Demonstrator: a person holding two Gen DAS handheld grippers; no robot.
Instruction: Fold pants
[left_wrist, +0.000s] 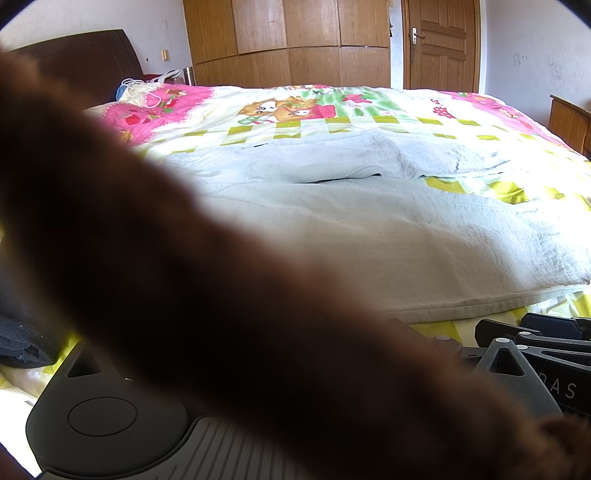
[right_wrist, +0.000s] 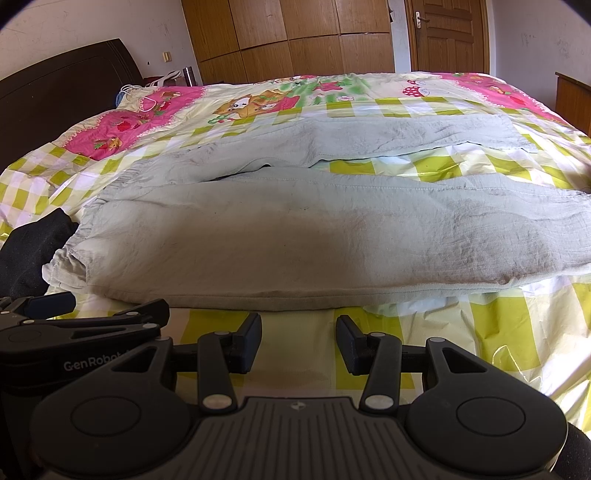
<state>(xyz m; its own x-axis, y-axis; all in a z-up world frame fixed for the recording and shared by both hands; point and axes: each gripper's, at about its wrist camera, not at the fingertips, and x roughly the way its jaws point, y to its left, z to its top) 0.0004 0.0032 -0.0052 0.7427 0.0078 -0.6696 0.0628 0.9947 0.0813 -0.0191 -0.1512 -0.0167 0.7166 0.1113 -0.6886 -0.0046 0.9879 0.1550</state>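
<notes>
Pants (right_wrist: 295, 221) spread flat across middle of frame on bed (right_wrist: 517, 332), likely soft, light, limp, best pinched at near hem; right gripper (right_wrist: 298, 341) fingers wide apart, empty, at lower centre; left gripper (right_wrist: 51, 314) beside it, opening unclear.

My right gripper (right_wrist: 298, 341) jaws apart, bare bedcover (right_wrist: 295, 369) between them and pants (right_wrist: 295, 236) hem: free passage. My left gripper (right_wrist: 55, 325) close on left, dark garment (right_wrist: 33, 243) beyond it. Left wrist view largely blocked by blurred brown sleeve (left_wrist: 221, 277).
</notes>
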